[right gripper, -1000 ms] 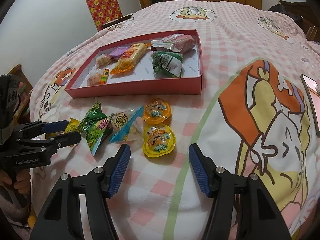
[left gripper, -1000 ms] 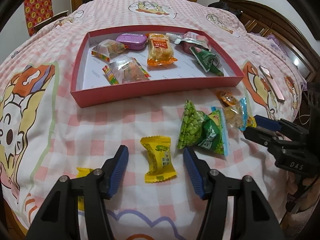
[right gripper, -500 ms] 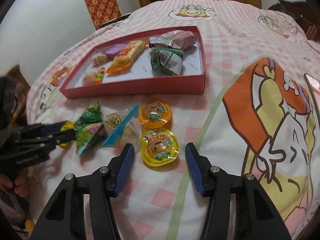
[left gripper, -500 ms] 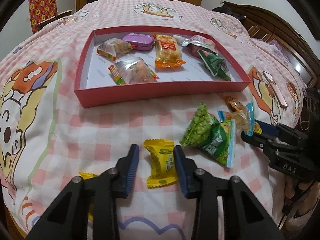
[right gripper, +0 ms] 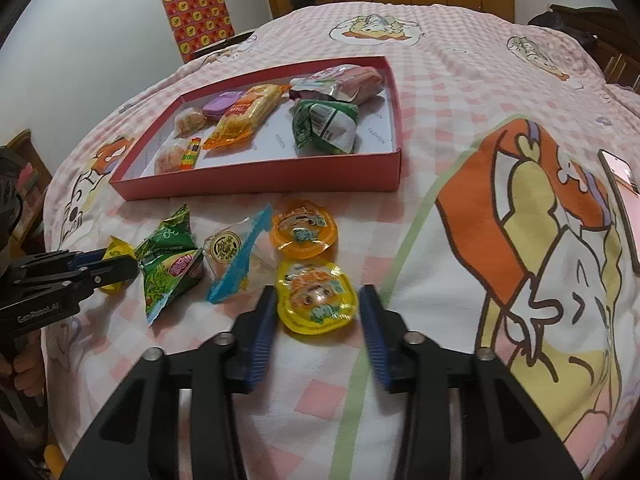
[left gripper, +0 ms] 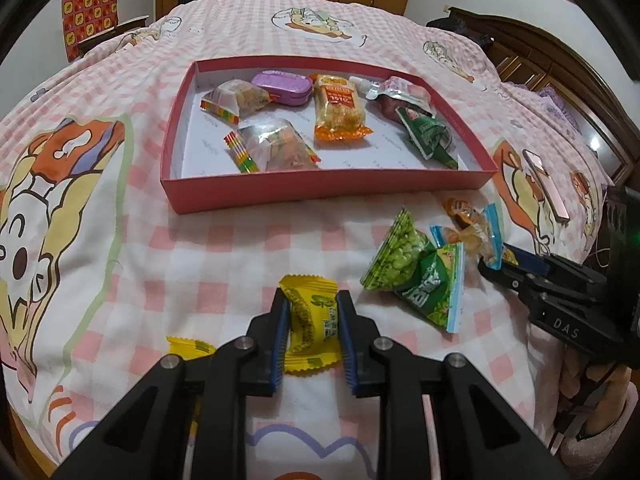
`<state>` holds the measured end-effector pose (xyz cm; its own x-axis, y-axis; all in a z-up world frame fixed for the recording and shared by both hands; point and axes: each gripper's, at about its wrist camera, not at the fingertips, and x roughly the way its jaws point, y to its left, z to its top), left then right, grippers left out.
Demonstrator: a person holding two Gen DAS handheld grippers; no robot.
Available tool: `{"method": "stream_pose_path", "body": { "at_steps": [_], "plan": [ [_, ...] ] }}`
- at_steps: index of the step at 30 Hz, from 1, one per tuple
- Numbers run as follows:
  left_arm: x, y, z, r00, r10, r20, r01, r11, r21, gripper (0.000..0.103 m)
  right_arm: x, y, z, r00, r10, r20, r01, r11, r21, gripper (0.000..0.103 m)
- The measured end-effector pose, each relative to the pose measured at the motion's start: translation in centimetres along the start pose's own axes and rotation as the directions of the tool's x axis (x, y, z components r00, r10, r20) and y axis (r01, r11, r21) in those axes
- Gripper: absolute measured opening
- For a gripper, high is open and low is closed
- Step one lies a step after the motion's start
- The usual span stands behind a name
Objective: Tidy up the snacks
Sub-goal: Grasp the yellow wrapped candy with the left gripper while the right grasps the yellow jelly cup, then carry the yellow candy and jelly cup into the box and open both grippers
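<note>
A red tray [left gripper: 320, 194] on the bed holds several snacks; it also shows in the right wrist view [right gripper: 256, 184]. My left gripper [left gripper: 312, 312] is shut on a yellow candy packet [left gripper: 310, 322] that lies on the bedspread. My right gripper [right gripper: 318, 306] is open, with its fingers on either side of a yellow jelly cup [right gripper: 316, 298], close to it. An orange jelly cup [right gripper: 304, 228], a clear blue-edged packet [right gripper: 236, 256] and a green pea bag [right gripper: 170, 260] lie just beyond.
A second yellow candy [left gripper: 188, 348] lies left of my left gripper. A pink phone [left gripper: 546, 184] lies on the bedspread to the right. A dark wooden headboard [left gripper: 560, 64] stands at the far right and wardrobes at the back.
My left gripper has moved forward and closed on the yellow candy packet. My right gripper has moved forward and narrowed around the yellow jelly cup.
</note>
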<state>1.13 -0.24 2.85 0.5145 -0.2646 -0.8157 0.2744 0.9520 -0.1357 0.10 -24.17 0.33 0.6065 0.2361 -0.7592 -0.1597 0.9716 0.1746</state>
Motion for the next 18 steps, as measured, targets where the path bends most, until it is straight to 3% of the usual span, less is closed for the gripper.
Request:
{"method": "stream_pose_path", "body": {
  "at_steps": [18],
  "plan": [
    [-1.8, 0.3, 0.4, 0.999, 0.004, 0.042, -0.004, 1.0, -0.017, 0.024, -2.5, 0.4, -0.5, 0.998, 0.046, 0.03, -0.046, 0.999, 0.001, 0.038]
  ]
}}
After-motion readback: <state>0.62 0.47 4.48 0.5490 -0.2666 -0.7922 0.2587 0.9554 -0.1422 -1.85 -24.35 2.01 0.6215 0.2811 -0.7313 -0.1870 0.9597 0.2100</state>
